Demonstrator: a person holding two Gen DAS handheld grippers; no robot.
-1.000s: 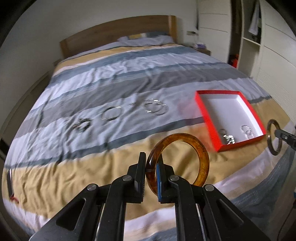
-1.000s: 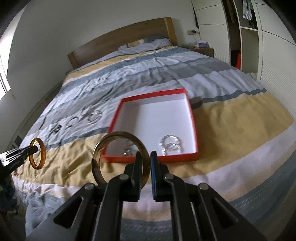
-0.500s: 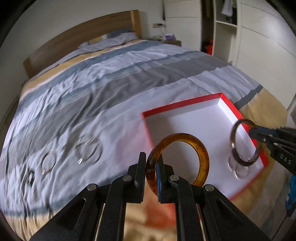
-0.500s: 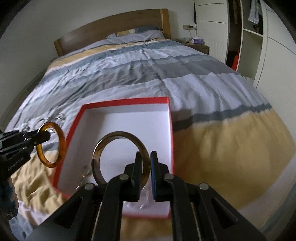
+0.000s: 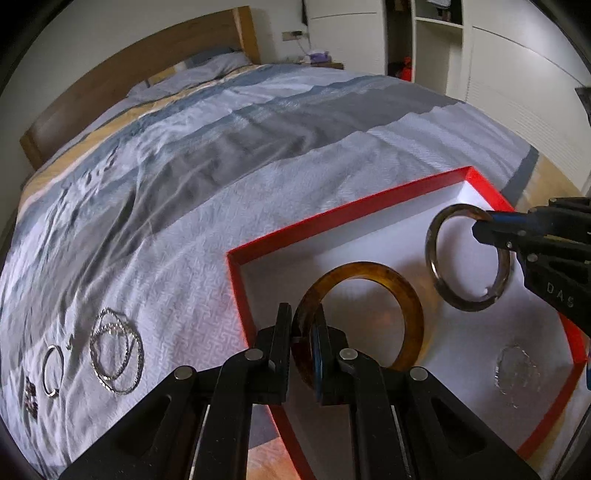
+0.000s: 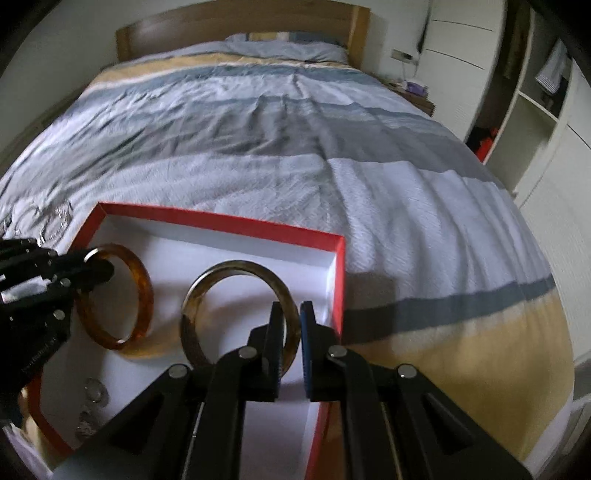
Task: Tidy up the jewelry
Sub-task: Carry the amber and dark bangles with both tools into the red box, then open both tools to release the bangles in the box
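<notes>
My left gripper (image 5: pixel 301 341) is shut on an amber bangle (image 5: pixel 402 291), held upright over the white inside of a red-rimmed box (image 5: pixel 332 218). To its right, my right gripper (image 5: pixel 480 225) is shut on a grey-brown bangle (image 5: pixel 436 280), also over the box. In the right wrist view the right gripper (image 6: pixel 293 332) pinches the grey-brown bangle (image 6: pixel 207 284), with the amber bangle (image 6: pixel 142 280) and left gripper (image 6: pixel 98 267) at the left above the box (image 6: pixel 221 221). Small silver pieces (image 5: pixel 517 369) lie on the box floor.
Silver bracelets (image 5: pixel 116 354), a thin ring bangle (image 5: pixel 51 369) and a dark piece (image 5: pixel 30 398) lie on the striped bedspread (image 5: pixel 221 166) left of the box. A wooden headboard (image 6: pixel 240 26) is at the far end; wardrobe shelves (image 6: pixel 535 110) stand to the right.
Both grippers have swung over the bed to above the red box and sunk closer to it, each still holding its bangle. The loose bracelets now sit far left.
</notes>
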